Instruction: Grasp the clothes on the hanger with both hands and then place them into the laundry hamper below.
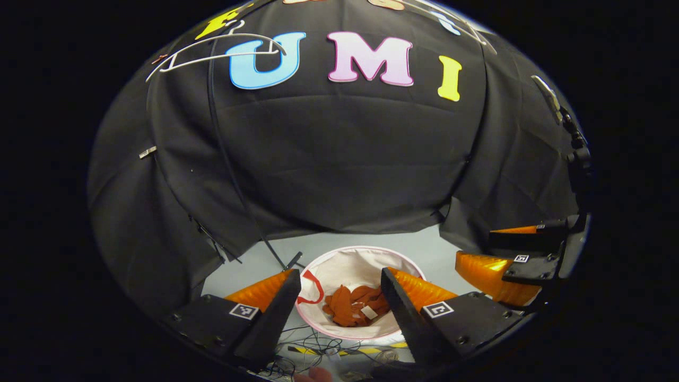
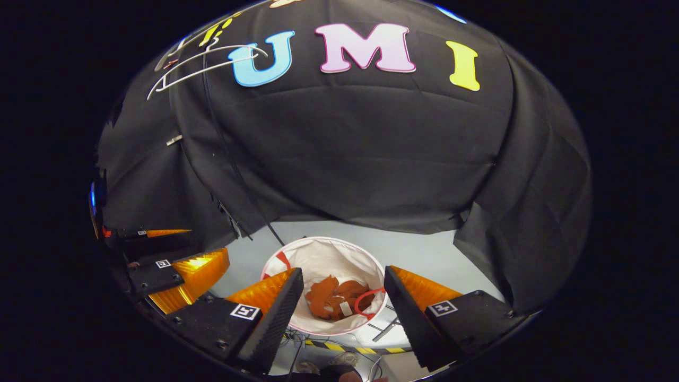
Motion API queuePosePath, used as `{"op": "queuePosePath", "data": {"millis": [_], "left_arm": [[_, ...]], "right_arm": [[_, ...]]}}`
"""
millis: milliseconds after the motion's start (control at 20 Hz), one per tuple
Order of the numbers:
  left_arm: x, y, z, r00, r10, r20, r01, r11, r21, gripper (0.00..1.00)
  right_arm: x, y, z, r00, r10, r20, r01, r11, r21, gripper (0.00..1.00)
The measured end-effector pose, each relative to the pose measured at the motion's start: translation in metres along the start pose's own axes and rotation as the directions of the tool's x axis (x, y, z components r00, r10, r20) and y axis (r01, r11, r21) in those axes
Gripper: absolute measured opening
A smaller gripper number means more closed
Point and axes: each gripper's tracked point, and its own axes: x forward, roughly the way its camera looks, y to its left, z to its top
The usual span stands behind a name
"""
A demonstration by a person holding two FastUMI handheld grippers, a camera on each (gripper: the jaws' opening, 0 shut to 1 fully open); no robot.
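Dim booth, sharp centre, strong fisheye bending at edges.

A pale grey floor (image 1: 254, 262) carries everything here. On it stands a round white laundry hamper (image 1: 356, 262) with a pink rim and red handle loops, its mouth open upward; rust-orange clothes (image 1: 354, 307) lie crumpled at its bottom. On the near side of the hamper, thin black cables (image 1: 313, 345) sprawl loosely over the floor, crossing a strip of yellow-and-black striped tape (image 1: 350, 351). At the far side, the floor meets the hanging black cloth.
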Motion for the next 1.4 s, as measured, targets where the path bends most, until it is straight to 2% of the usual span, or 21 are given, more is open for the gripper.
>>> {"op": "queuePosePath", "data": {"millis": [200, 400, 650, 1050, 1200, 1400], "left_arm": [[-0.053, 0.013, 0.03, 0.995, -0.013, 0.096, 0.015, 1.0, -0.023, 0.96], [-0.113, 0.031, 0.069, 0.972, -0.005, 0.234, 0.013, 0.999, -0.036, 0.96], [-0.183, 0.044, 0.11, 0.927, -0.002, 0.375, 0.028, 0.998, -0.064, 0.97], [-0.268, 0.048, 0.142, 0.867, -0.028, 0.498, 0.057, 0.998, -0.042, 0.98], [-0.296, 0.045, 0.157, 0.834, -0.039, 0.551, 0.066, 0.997, -0.028, 0.97], [-0.326, 0.046, 0.175, 0.795, -0.013, 0.607, 0.039, 0.999, -0.029, 0.97]], "right_arm": [[-0.047, 0.014, 0.029, 0.995, -0.039, 0.095, 0.038, 0.999, 0.015, 0.99], [-0.101, 0.028, 0.065, 0.973, -0.075, 0.217, 0.071, 0.997, 0.024, 0.99], [-0.172, 0.043, 0.109, 0.929, -0.104, 0.355, 0.089, 0.994, 0.058, 0.98], [-0.262, 0.065, 0.158, 0.857, -0.129, 0.499, 0.114, 0.992, 0.06, 0.98], [-0.298, 0.07, 0.174, 0.814, -0.126, 0.567, 0.124, 0.991, 0.043, 0.98], [-0.332, 0.076, 0.193, 0.768, -0.123, 0.628, 0.136, 0.99, 0.027, 1.0]]}}
